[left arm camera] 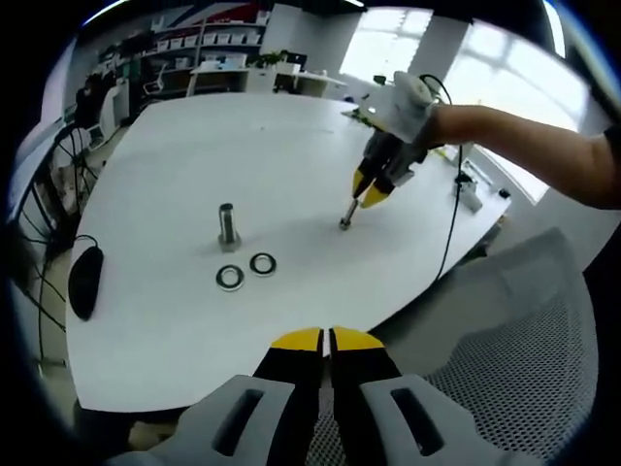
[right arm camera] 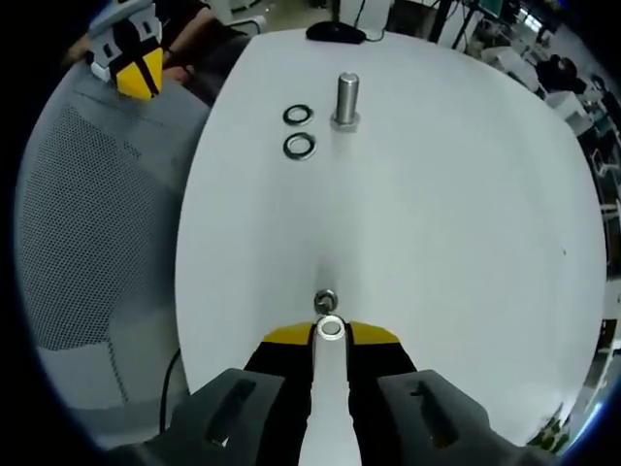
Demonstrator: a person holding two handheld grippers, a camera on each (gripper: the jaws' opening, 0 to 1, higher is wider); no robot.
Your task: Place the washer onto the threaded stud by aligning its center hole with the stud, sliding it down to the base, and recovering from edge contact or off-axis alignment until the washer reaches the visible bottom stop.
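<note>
The threaded stud stands upright on the white table. Two dark ring washers lie flat beside its base, seen again as washers in the right gripper view. My right gripper is shut on a slim pale metal rod. The rod's lower end touches the table, well away from the stud. My left gripper is shut with nothing in it and hovers off the table's edge, over the chair.
A black computer mouse lies near the table's edge beyond the stud. A grey mesh chair stands against the table. A black cable trails from the right gripper. Desks and shelves fill the background.
</note>
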